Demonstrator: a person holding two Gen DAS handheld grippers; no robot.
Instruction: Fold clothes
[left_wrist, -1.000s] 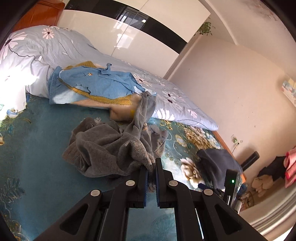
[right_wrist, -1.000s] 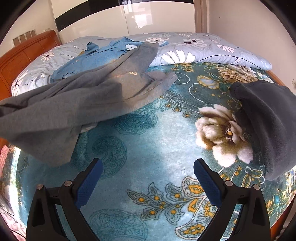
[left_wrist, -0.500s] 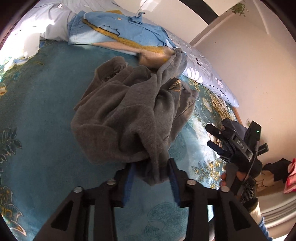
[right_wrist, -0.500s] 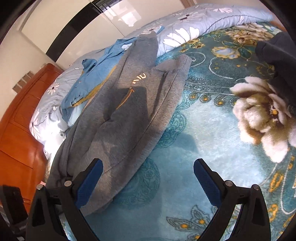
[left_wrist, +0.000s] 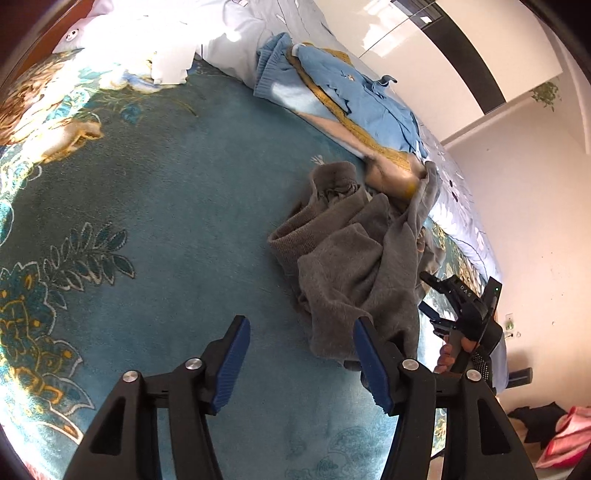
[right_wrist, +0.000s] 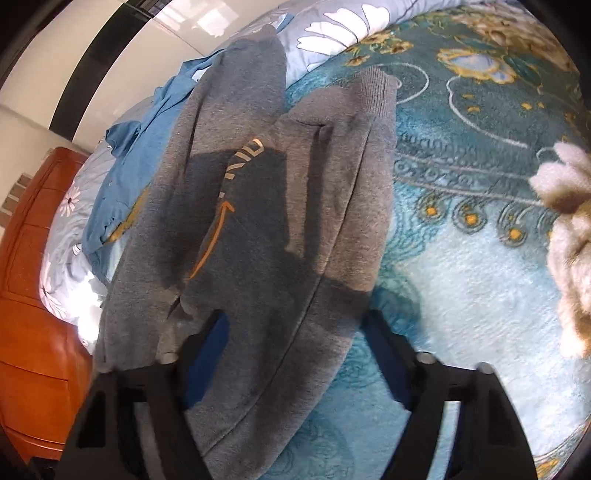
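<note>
Right wrist view: soft, floppy grey sweatshirt (right_wrist: 266, 229) lies between the closing right gripper (right_wrist: 291, 354); the hem is best grabbed. The opening left gripper (left_wrist: 299, 354) holds nothing.

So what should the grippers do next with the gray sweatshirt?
Probably finish closing the right gripper on the gray sweatshirt: its jaws are closing with the cloth lying between them. The left gripper has opening jaws and holds nothing, so it could then take another edge.
</note>
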